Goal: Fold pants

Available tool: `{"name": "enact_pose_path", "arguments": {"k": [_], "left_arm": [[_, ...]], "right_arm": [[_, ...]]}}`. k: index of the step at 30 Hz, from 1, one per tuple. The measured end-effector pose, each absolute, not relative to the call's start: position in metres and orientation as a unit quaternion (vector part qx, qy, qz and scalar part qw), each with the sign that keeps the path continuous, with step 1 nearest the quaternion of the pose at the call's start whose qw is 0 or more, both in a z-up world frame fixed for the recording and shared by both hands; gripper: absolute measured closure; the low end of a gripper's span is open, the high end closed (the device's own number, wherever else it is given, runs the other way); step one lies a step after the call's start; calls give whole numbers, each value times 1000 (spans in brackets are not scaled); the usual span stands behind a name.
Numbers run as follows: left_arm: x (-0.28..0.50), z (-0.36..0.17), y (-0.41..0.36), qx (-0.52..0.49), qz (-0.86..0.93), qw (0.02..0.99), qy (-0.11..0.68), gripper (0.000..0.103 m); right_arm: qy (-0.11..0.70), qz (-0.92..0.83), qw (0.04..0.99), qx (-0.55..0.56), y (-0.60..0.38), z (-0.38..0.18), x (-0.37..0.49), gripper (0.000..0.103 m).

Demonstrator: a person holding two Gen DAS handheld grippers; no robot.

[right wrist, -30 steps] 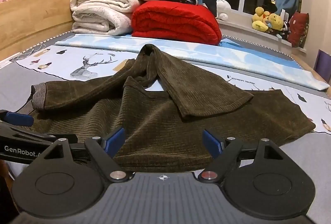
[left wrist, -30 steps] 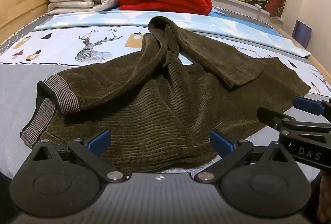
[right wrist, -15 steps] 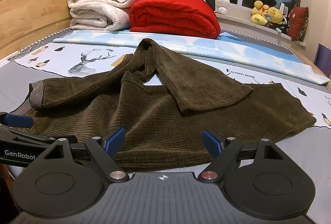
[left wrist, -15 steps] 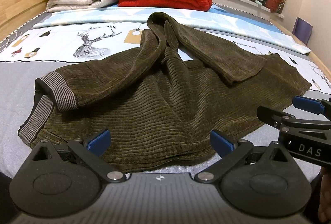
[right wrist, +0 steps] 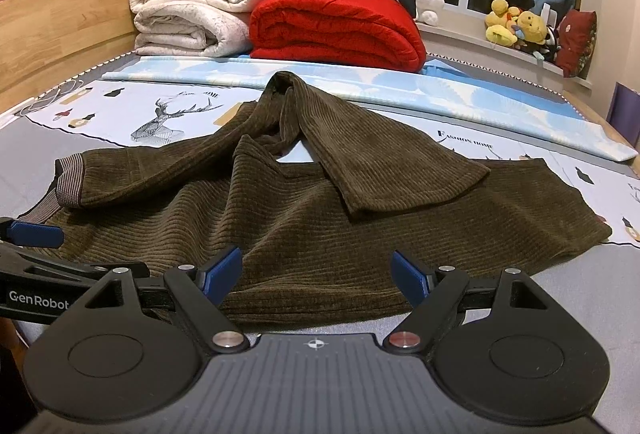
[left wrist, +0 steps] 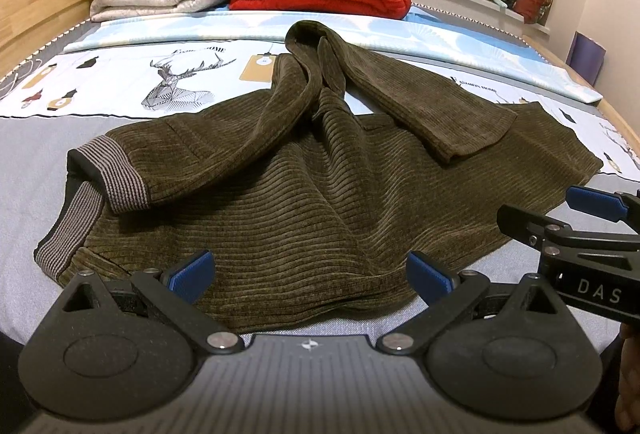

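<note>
Pants (left wrist: 312,193), brown corduroy, rumpled mid-frame on printed bedsheet (left wrist: 120,81), both claws wide and empty.
Left gripper (left wrist: 308,274) and right gripper (right wrist: 316,274) hang at the near hem, pads off cloth; red quilt (right wrist: 336,29) and white blankets (right wrist: 192,17) stacked upper frame, plush toys (right wrist: 516,25) upper right, nothing blocking.

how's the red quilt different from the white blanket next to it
The folded red quilt is smooth and puffy; the folded white blanket is fuzzy. The quilt sits right, the blanket left by the wooden headboard. Both lie stacked at the far end of the bed, beyond the brown corduroy pants.
</note>
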State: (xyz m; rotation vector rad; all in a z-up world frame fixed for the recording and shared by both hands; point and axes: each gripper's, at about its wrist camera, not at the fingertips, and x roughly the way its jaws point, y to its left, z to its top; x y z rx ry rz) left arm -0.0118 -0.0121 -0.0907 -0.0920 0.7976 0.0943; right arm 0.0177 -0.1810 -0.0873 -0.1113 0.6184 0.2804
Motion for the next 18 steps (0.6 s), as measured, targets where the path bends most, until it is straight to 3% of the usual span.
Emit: {"name": "enact_pose_path", "arguments": {"k": [18], "left_arm": [[-12,-93,-13,-43,46,918,391,1]], "right_arm": [[286,130,947,-65,-182,-90,18,20]]}}
